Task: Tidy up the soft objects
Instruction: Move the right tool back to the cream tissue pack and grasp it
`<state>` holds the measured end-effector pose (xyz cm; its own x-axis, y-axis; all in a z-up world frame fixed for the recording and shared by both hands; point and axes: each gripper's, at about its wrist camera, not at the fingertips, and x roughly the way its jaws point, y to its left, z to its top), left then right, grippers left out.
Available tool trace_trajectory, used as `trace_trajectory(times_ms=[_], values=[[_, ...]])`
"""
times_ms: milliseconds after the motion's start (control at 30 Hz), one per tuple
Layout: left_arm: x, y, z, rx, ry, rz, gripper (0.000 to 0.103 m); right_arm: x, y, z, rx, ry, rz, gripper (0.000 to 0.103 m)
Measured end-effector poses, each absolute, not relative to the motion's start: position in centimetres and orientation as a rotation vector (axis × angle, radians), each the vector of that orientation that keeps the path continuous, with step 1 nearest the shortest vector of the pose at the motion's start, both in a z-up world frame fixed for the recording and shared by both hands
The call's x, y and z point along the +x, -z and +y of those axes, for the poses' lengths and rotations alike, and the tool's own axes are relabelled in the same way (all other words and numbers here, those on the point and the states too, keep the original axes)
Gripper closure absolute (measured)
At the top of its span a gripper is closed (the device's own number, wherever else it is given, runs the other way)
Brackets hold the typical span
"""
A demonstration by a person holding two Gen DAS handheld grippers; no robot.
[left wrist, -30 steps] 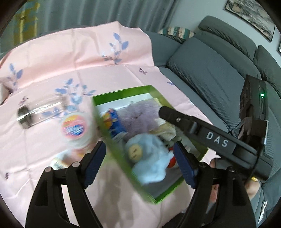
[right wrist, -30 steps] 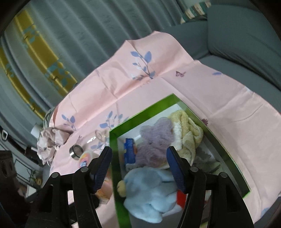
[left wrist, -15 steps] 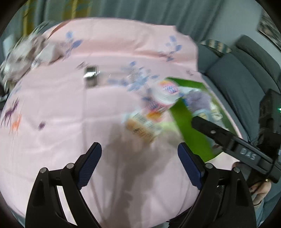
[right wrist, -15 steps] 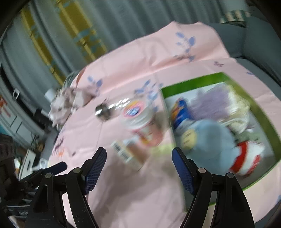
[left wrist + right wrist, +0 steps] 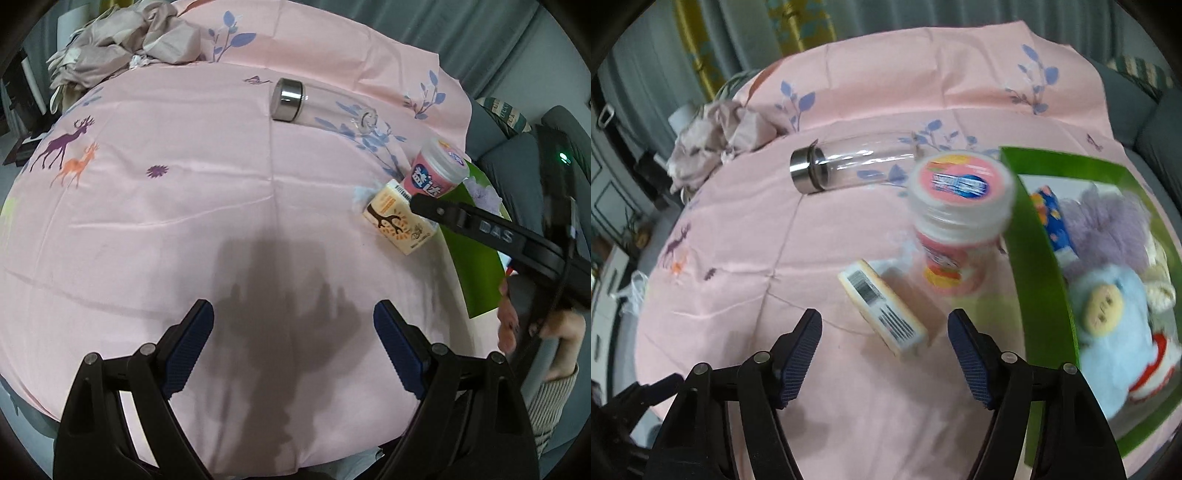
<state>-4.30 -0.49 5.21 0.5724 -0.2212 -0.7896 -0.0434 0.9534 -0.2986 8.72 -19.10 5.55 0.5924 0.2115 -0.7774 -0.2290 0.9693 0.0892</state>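
A green box (image 5: 1041,236) at the right holds soft things: a light-blue plush doll (image 5: 1115,332), a purple fluffy piece (image 5: 1104,229) and a yellowish towel (image 5: 1160,288), next to a blue packet (image 5: 1052,218). My right gripper (image 5: 884,339) hovers over a beige carton (image 5: 882,314) lying flat left of the box. Its jaws are closing, and the carton's near end lies in the gap, untouched by the pads. My left gripper (image 5: 293,332) stands open over bare pink cloth with nothing between its fingers. A crumpled beige cloth (image 5: 122,40) lies at the far left.
A pink tub (image 5: 956,221) stands against the box's left wall, just beyond the carton. A clear glass bottle (image 5: 317,107) with a metal cap lies on its side further back. A finger of the right gripper (image 5: 443,212) crosses the left wrist view. A grey sofa (image 5: 517,173) is on the right.
Both views have swung left and down, from over the green box to the pink cloth beside it. The box now sits at the right edge. The left jaws stand slightly wider.
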Motion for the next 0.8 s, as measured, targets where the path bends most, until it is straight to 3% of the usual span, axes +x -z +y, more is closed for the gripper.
trace_trajectory(times_ms=[433, 800], values=[[-5.1, -4.7, 1.3, -0.351, 0.117, 0.955, 0.015, 9.8, -3.8, -17.7, -0.011, -0.230, 0.999, 0.069], [-5.1, -4.5, 2.6, -0.396, 0.113, 0.946, 0.015, 5.3, -1.8, -16.5, 0.376, -0.550, 1.148, 0.069]])
